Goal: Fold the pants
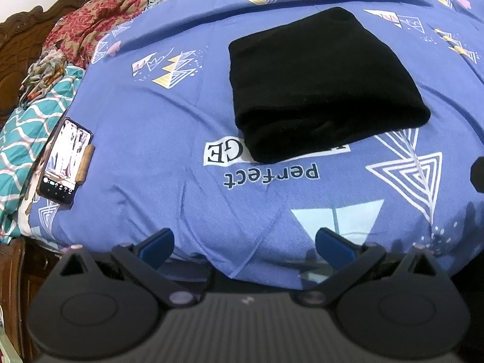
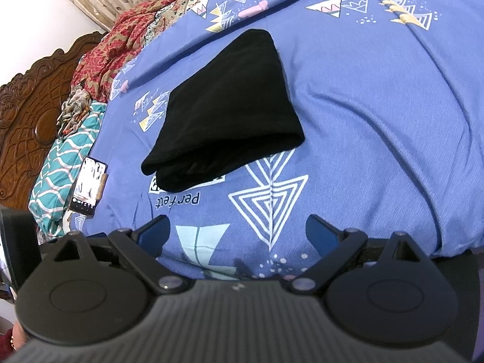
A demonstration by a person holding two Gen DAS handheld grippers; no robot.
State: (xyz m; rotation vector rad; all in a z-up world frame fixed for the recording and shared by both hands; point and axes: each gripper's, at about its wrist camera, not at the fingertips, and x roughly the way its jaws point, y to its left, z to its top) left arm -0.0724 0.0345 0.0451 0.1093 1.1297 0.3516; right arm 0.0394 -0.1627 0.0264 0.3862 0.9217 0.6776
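The black pants point(image 1: 317, 84) lie folded into a compact rectangle on the blue patterned bedspread point(image 1: 181, 106). They also show in the right wrist view point(image 2: 230, 112), left of centre. My left gripper point(image 1: 243, 242) is open and empty, held back above the near edge of the bed, well short of the pants. My right gripper point(image 2: 239, 233) is open and empty too, also near the bed's front edge, apart from the pants.
A phone point(image 1: 65, 163) with a lit screen lies at the bed's left side, also in the right wrist view point(image 2: 87, 186). A teal wavy-patterned cloth point(image 1: 27, 139) and red floral fabric point(image 1: 99, 18) are piled at the left. A carved wooden headboard point(image 2: 27, 115) stands far left.
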